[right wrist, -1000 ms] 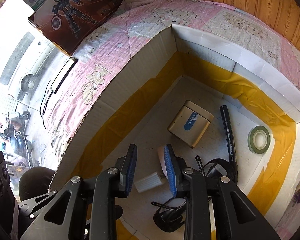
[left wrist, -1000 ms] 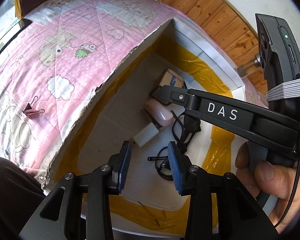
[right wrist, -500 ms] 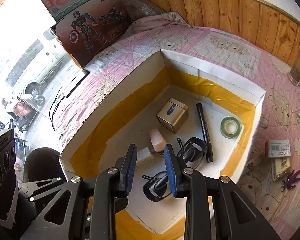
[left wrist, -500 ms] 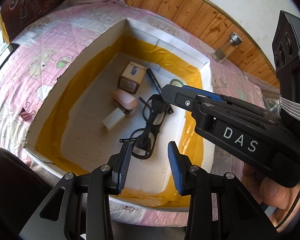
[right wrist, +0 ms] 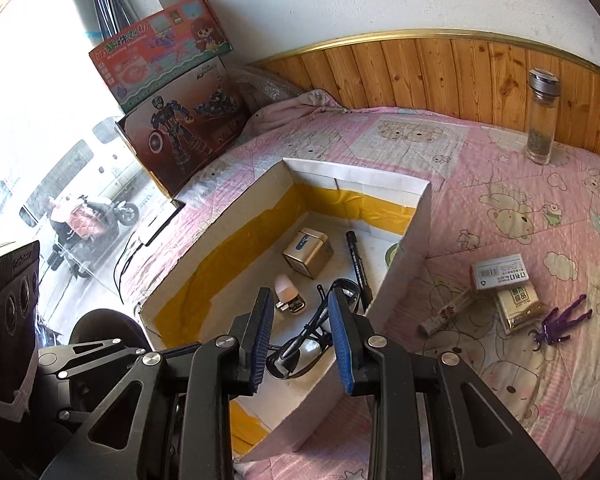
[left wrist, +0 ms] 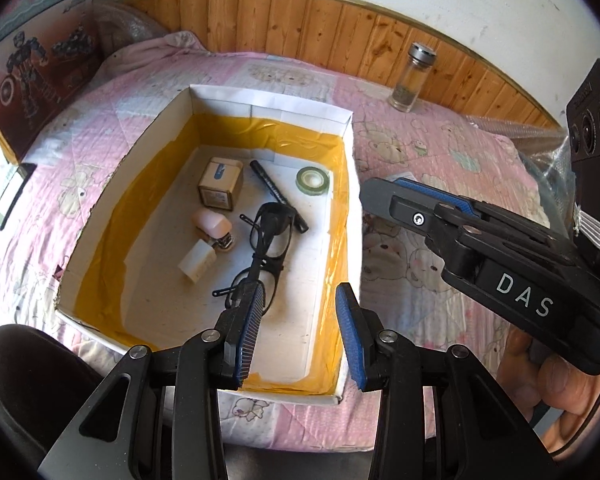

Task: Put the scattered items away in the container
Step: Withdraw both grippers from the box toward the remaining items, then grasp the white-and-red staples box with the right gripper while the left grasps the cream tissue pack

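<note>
Container: open white cardboard box (right wrist: 414, 236) with yellow tape lining its inner walls, set on the pink quilted bedspread (right wrist: 500, 184). Contents: gold-coloured square tin (left wrist: 219, 186), black marker pen (left wrist: 278, 196), green tape roll (left wrist: 313, 179), pink stapler (left wrist: 212, 226), small white block (left wrist: 197, 264), black-framed glasses (left wrist: 266, 248).

Outstanding, on the quilt outside the box's right-hand wall: white barcoded carton (right wrist: 499, 272), gold foil packet (right wrist: 518, 307) just beside it, slim pale stick-shaped packet (right wrist: 446, 314) lying slantwise with its long axis running from lower left to upper right, purple toy figure (right wrist: 560, 322) farthest out.

Right gripper (right wrist: 300, 330): jaws apart, nothing between them, aimed into the box near its right wall. The loose group lies to its right, across that wall; the stick-shaped packet is nearest.

Left gripper (left wrist: 300, 330): jaws apart, empty, over the box's near right corner. The right gripper sits between it and the loose items.

Assessment: the right hand is likely better placed for the next pick; it would need to swing rightward and clear the wall.
</note>
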`<state>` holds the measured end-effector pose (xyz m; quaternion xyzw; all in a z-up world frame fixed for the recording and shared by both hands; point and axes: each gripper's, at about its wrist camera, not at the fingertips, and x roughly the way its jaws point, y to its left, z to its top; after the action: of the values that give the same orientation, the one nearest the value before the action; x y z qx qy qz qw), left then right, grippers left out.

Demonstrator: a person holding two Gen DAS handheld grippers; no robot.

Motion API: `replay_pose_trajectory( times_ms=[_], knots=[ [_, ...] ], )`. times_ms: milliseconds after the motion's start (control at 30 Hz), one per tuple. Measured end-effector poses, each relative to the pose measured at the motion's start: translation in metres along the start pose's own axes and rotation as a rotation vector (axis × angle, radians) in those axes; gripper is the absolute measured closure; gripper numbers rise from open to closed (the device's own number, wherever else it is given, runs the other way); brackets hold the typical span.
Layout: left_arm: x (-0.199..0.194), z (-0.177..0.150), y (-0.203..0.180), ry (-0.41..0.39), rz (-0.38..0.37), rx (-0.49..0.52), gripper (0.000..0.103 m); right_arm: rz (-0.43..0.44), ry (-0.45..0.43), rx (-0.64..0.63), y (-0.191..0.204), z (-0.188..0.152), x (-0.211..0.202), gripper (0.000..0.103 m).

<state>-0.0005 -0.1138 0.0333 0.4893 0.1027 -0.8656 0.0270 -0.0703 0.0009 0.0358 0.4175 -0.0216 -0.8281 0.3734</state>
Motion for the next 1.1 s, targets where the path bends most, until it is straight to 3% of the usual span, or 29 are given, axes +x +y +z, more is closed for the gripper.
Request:
replay_pose_trajectory(
  times_ms=[500,800,1100],
  knots=[
    [-0.006,-0.006,-0.05,-0.067,-0.034,0.08,0.063,0.075,-0.106,0.084,-0.067,-0.044,-0.042,0.073],
    [0.015,-0.012,-0.085,-0.018,-0.088,0.133,0.063,0.022,-0.142,0.266,-0.138,-0.07,-0.054,0.073],
    [0.059,0.008,-0.114,0.061,-0.137,0.146,0.062,-0.066,-0.08,0.453,-0.204,-0.087,-0.034,0.073]
  ],
)
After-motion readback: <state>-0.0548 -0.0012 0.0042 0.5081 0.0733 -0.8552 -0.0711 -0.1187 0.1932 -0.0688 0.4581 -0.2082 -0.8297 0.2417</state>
